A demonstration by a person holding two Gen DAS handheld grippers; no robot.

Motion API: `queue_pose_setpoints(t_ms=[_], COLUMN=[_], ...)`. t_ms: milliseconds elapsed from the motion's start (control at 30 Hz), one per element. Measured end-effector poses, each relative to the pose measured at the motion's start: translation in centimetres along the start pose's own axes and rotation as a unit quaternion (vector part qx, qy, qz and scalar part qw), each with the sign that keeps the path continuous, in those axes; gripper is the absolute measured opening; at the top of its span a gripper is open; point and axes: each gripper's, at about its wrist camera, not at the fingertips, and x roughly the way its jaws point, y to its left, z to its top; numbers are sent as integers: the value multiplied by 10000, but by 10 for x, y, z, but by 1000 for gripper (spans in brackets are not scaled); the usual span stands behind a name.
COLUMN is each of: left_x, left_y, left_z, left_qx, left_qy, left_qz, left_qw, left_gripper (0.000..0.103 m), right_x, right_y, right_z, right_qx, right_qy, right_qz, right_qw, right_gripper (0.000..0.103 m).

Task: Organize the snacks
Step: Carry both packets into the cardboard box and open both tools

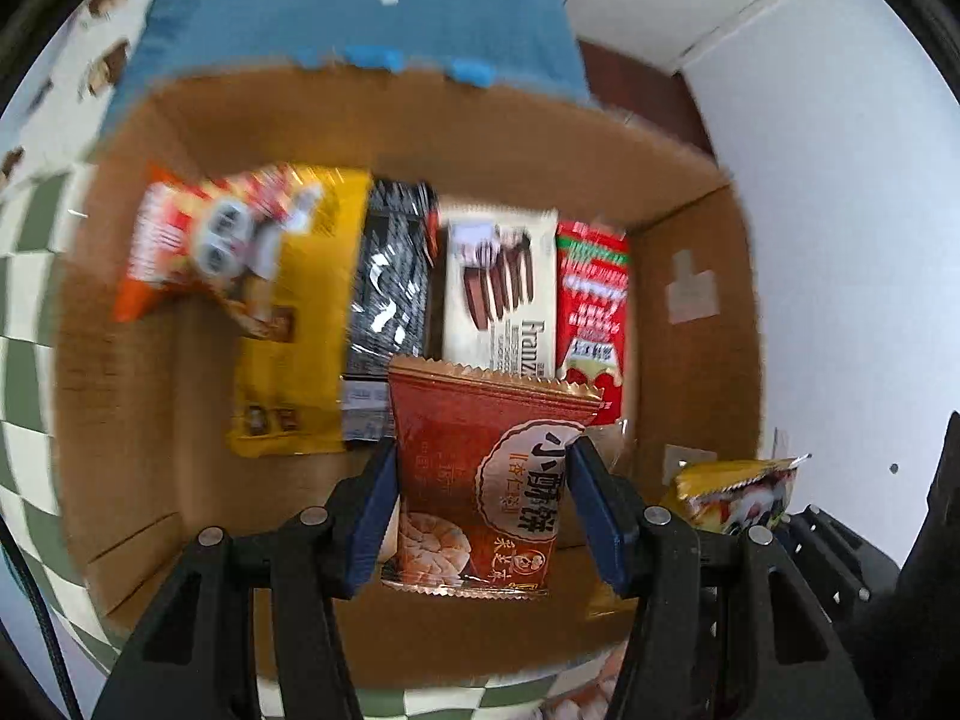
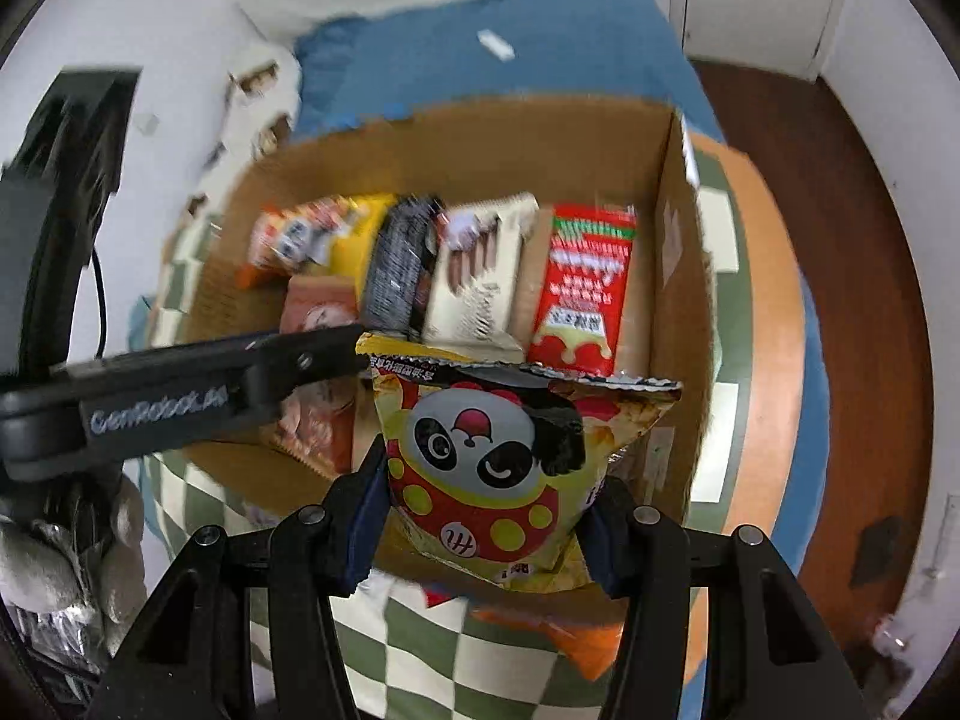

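My left gripper (image 1: 483, 498) is shut on a red-brown pastry packet (image 1: 480, 456), held above the open cardboard box (image 1: 120, 360). Inside the box lie an orange-and-yellow snack bag (image 1: 288, 276), a black packet (image 1: 393, 288), a cream wafer box (image 1: 501, 294) and a red packet (image 1: 591, 300) side by side. My right gripper (image 2: 486, 510) is shut on a yellow panda snack bag (image 2: 486, 456), held over the near edge of the same cardboard box (image 2: 678, 300). The left gripper's black arm (image 2: 180, 396) crosses the right wrist view with the pastry packet (image 2: 318, 414) under it. The panda bag (image 1: 738, 492) shows at the right of the left wrist view.
The box stands on a green-and-cream checked cloth (image 2: 420, 648) over a round wooden table (image 2: 774, 312). A blue cloth (image 2: 540, 48) lies behind the box. An orange packet (image 2: 576, 636) lies on the cloth near the right gripper. White walls stand to the right.
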Motion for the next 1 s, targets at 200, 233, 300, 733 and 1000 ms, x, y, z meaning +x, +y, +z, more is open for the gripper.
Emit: queue_pose_setpoints(t_ms=[200, 233, 300, 733, 1000], left_x=[40, 43, 45, -10, -62], left_y=[2, 3, 5, 27, 41], left_z=[-5, -7, -10, -33, -62], left_qx=[-142, -180, -200, -63, 161], left_qy=[651, 685, 650, -16, -1119], left_qz=[-144, -156, -89, 223, 975], left_qw=[9977, 9974, 9976, 9997, 9888], left_gripper=[54, 54, 57, 91, 91], right_x=[38, 42, 46, 47, 23], right_y=[-10, -11, -14, -11, 2], right_z=[3, 3, 4, 5, -13], right_qx=[-5, 12, 93, 158, 116], right_qy=[517, 571, 664, 537, -153], right_qz=[-128, -123, -72, -273, -471], right_qw=[9986, 9983, 9977, 9981, 9987], right_gripper=[58, 61, 70, 96, 96])
